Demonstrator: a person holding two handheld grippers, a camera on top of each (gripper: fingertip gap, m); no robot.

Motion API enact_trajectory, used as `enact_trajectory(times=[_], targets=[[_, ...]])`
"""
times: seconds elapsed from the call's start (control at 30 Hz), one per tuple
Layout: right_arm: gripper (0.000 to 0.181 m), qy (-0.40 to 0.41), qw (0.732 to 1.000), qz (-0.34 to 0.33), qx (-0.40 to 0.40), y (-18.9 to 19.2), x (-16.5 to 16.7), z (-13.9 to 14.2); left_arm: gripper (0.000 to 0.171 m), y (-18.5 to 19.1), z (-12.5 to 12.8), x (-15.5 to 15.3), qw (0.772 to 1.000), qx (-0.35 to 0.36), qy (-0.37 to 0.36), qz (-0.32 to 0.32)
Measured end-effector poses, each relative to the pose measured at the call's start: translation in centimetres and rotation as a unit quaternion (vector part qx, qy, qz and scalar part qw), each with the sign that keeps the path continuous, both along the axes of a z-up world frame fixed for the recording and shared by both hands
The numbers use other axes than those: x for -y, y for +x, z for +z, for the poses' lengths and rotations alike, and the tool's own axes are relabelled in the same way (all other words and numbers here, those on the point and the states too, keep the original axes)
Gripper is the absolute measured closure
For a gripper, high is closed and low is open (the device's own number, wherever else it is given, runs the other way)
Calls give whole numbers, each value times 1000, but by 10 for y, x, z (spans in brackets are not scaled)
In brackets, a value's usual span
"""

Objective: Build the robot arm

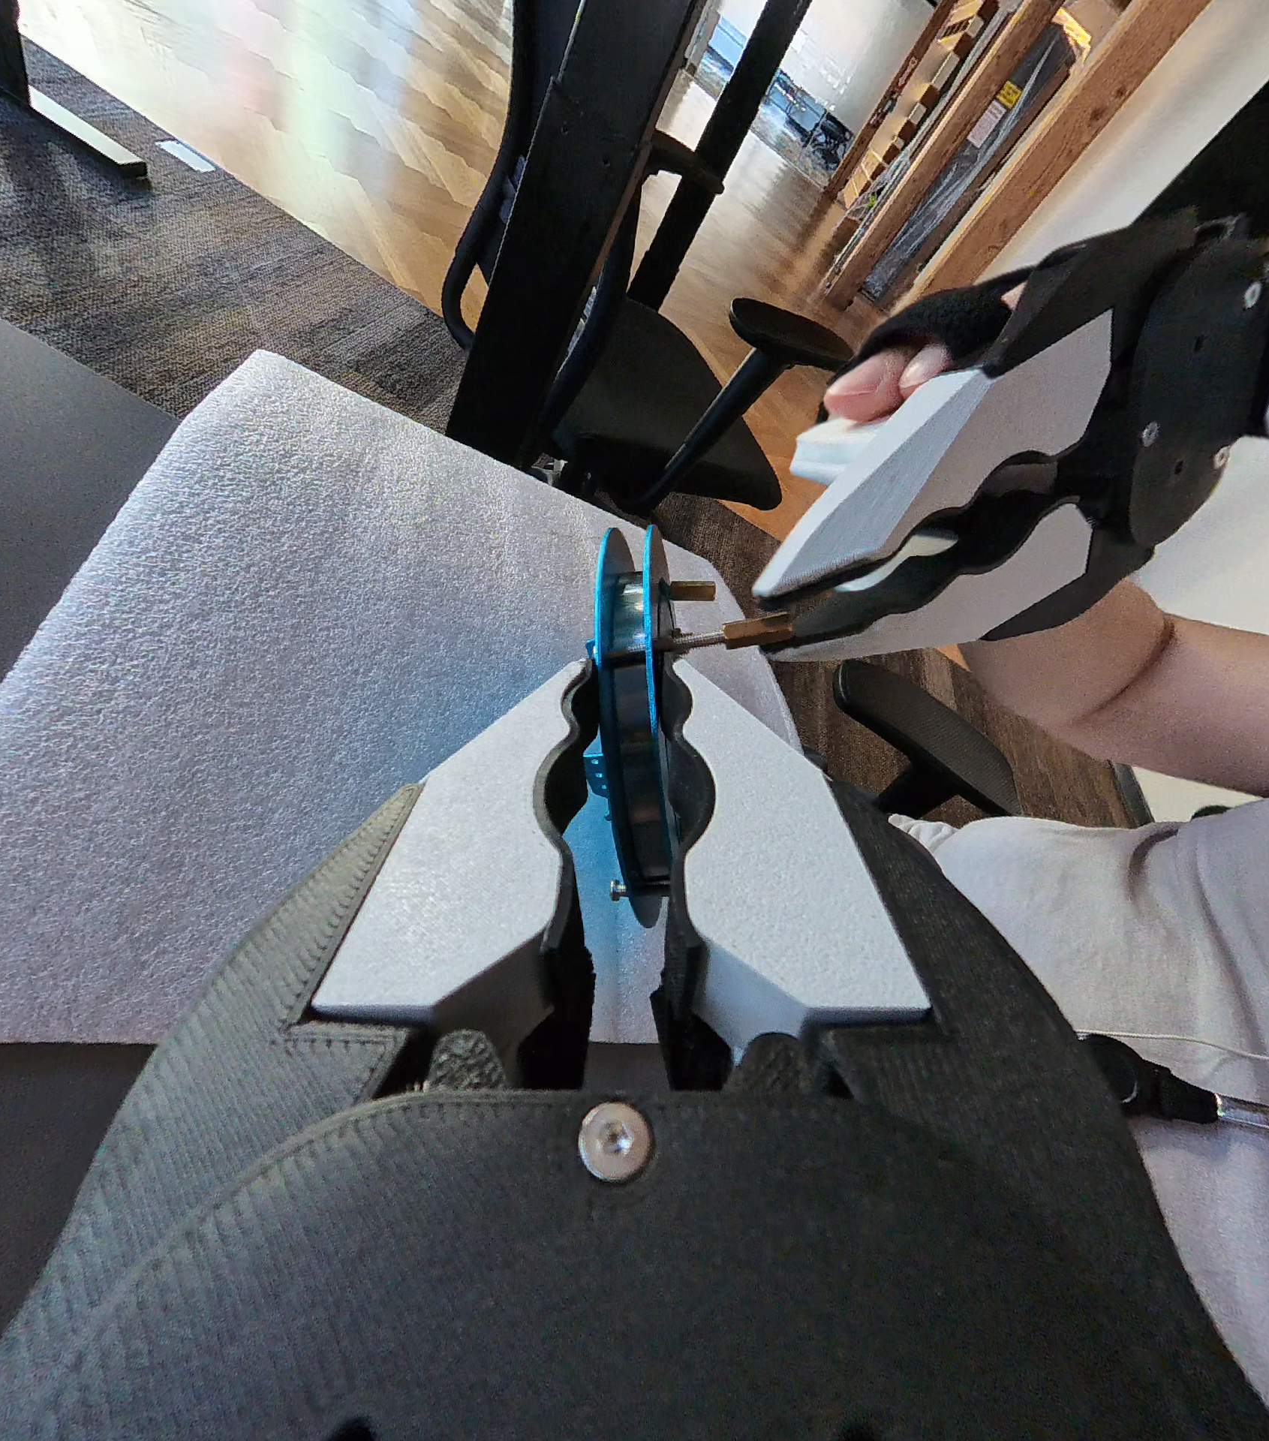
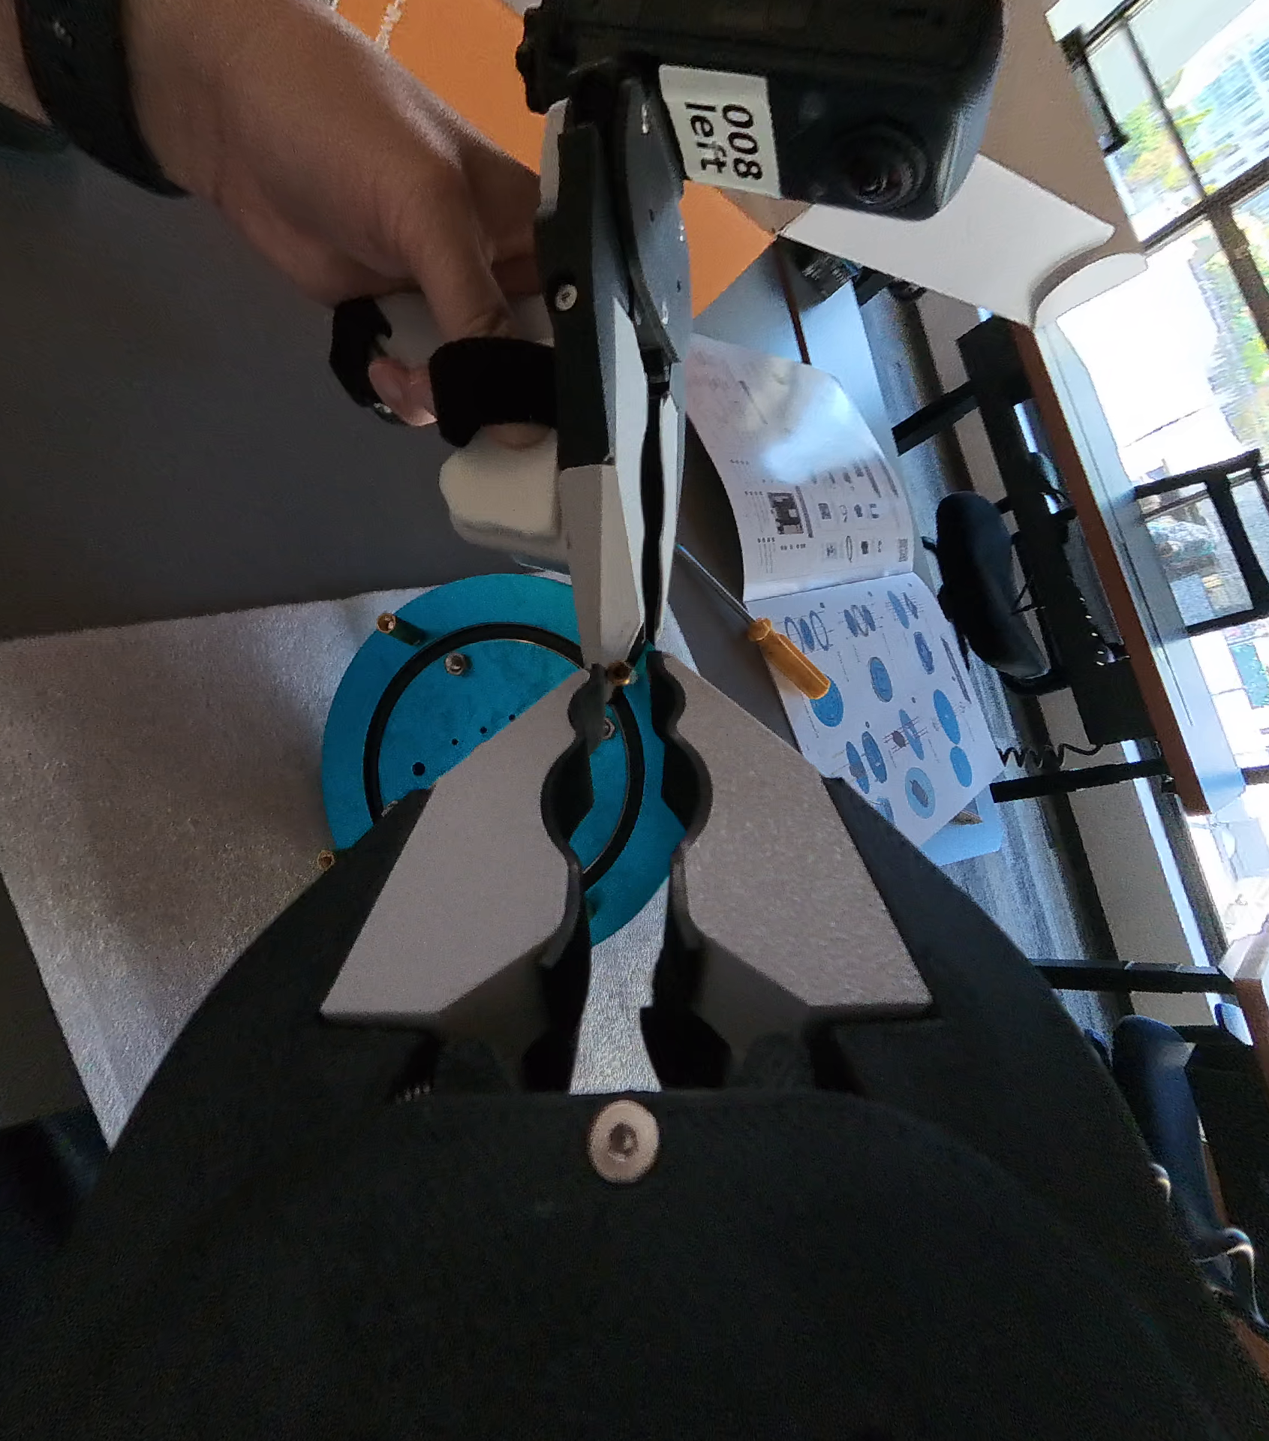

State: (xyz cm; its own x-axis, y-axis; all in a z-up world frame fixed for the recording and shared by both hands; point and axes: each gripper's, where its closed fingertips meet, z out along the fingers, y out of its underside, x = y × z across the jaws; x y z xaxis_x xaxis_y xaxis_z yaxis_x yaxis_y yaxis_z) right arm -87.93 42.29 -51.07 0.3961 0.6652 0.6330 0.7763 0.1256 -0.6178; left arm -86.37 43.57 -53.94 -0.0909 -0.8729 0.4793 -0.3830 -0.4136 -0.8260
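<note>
My left gripper (image 1: 635, 663) is shut on a blue disc assembly (image 1: 627, 741), two blue discs with a black ring between them, and holds it edge-on above the white foam sheet (image 1: 264, 624). My right gripper (image 1: 775, 631) comes in from the right and is shut on a brass standoff (image 1: 756, 624) on a screw sticking out of the disc. A second brass standoff (image 1: 693, 590) stands above it. In the right wrist view the disc (image 2: 452, 725) shows its face. My right gripper (image 2: 622, 672) pinches the standoff at the rim, just below the left gripper (image 2: 627, 635).
A yellow-handled screwdriver (image 2: 787, 655) and an open instruction booklet (image 2: 849, 585) lie on the grey table beyond the foam sheet (image 2: 147, 741). A loose brass standoff (image 2: 324, 860) lies on the foam. Black office chairs (image 1: 654, 390) stand past the table edge. From either gripper's tips it is about 25 cm to the yellow-handled screwdriver (image 2: 787, 655).
</note>
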Motion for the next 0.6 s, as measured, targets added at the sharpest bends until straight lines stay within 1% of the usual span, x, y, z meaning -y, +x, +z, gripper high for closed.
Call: enact_trajectory(times=[0.1,0.17,0.23,0.27,0.3,0.33,0.37,0.4,0.43,0.5,0.57,0.6], targets=[[176,-12,1000,5,24,-2,-1,-4,158,-1,-1,-1,1000,-2,-1,2],[176,-25,999,-25,9,0,-4,-4,158,-1,-2,-3,1000,-4,-1,6],[177,-31,996,-75,-37,0,-7,-4,157,-1,-3,-5,1000,-6,-1,10],[177,-29,991,-111,-67,1,-8,-4,158,-1,-3,-5,1000,-6,-2,12],[176,-29,981,-156,-114,2,-8,-3,158,-1,-3,-5,1000,-6,-2,13],[176,-33,964,-201,-171,4,-7,-3,158,0,-3,-5,1000,-6,-1,12],[177,-35,947,-227,-223,3,-5,-3,158,0,-2,-3,1000,-5,0,10],[177,-30,940,-236,-245,3,-3,-3,158,0,-2,-2,1000,-4,2,8],[176,-25,941,-234,-243,3,-3,-2,158,0,-1,-2,1000,-4,4,7],[174,-26,960,-195,-198,1,-3,-2,158,-1,-1,-2,1000,-3,5,5],[159,-24,985,-114,-124,-3,0,-1,158,-1,0,-1,1000,3,0,-2],[158,-23,994,-70,-82,-5,3,-3,158,-1,0,-1,1000,3,-1,-3]])
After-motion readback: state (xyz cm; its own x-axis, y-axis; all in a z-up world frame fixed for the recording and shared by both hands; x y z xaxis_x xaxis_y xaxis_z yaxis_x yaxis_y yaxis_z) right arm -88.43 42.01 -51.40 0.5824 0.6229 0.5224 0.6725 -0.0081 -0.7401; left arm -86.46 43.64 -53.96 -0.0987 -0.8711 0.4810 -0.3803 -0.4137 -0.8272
